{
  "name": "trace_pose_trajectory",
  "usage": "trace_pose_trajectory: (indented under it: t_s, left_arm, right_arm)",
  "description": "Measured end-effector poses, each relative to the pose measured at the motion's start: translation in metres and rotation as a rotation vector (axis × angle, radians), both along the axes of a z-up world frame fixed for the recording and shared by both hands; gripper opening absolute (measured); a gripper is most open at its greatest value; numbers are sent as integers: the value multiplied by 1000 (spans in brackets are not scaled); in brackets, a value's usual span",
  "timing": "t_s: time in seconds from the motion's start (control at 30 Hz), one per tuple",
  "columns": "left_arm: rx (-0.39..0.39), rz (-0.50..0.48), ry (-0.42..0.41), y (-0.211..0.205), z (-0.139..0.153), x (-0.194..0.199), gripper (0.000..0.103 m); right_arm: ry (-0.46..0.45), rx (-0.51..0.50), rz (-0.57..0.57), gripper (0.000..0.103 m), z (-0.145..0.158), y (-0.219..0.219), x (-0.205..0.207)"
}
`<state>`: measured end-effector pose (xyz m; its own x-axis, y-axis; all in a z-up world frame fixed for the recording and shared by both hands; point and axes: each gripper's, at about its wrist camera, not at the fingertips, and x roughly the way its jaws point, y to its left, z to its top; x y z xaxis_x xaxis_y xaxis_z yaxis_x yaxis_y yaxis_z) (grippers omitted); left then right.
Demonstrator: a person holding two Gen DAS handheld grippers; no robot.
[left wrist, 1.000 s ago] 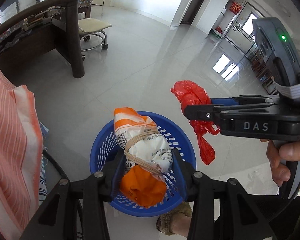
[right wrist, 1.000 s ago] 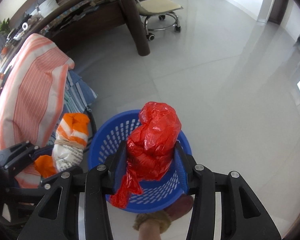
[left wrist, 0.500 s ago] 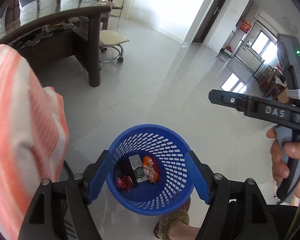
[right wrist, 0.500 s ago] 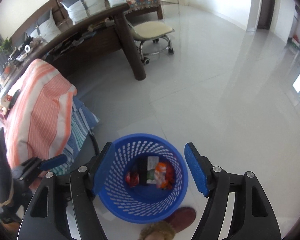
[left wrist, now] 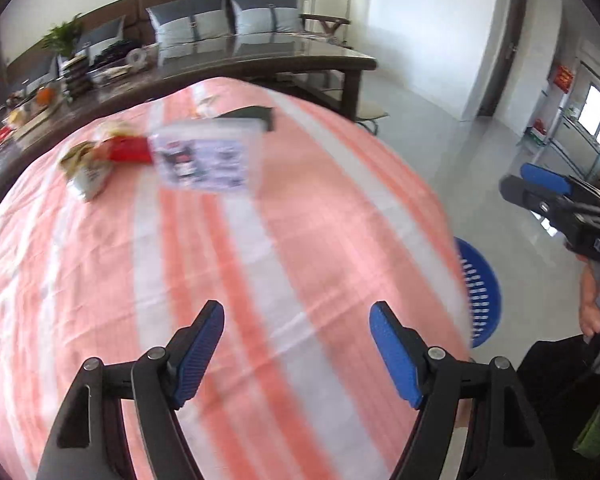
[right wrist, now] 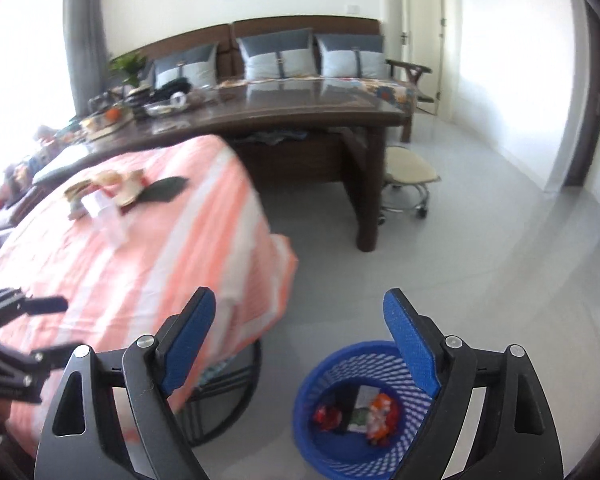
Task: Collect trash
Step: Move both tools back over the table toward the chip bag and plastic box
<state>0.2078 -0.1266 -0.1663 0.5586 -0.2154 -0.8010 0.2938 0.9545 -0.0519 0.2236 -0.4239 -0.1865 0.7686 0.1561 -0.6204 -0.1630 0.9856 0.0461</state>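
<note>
My left gripper is open and empty over the near part of a table under an orange-and-white striped cloth. Far on the cloth lie a clear plastic packet, a red wrapper, crumpled wrappers and a dark piece. My right gripper is open and empty above the blue trash basket, which stands on the floor with several pieces of trash inside. The basket's rim shows right of the table in the left wrist view.
A long dark wooden table with clutter stands behind the striped table, a sofa with grey cushions beyond it. A small wheeled stool stands on the pale tiled floor. The left gripper's body shows at the left edge.
Both grippers dropped their bags into the basket and opened. Both have since swung up and left, the left one now over the striped table.
</note>
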Motion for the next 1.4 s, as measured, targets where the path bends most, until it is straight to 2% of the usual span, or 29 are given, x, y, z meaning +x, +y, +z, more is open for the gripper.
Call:
trace_pose_trajectory:
  t_s: [0.13, 0.3, 0.4, 0.47, 0.6, 0.73, 1.3, 1.4]
  left_arm:
    - [34, 157, -27, 77, -4, 10, 77]
    - [43, 294, -25, 153, -7, 26, 77]
    - [48, 337, -10, 174, -15, 36, 77]
    - [23, 348, -17, 182, -17, 34, 78]
    - [47, 345, -16, 178, -17, 33, 81]
    - [42, 346, -13, 178, -20, 35, 83]
    - [41, 345, -11, 179, -20, 37, 84]
    - [60, 314, 10, 177, -20, 45, 86]
  right_arm:
    - [23, -5, 173, 90, -7, 88, -9]
    - [79, -83, 316, 90, -24, 192, -4]
    - [116, -125, 358, 90, -38, 238, 9]
    - [128, -166, 355, 90, -49, 256, 18]
    - [176, -182, 328, 90, -65, 265, 27]
    - [193, -114, 293, 97, -71, 254, 31]
    - [196, -109, 278, 100, -68, 254, 30]
    - [195, -110, 277, 100, -68, 254, 30]
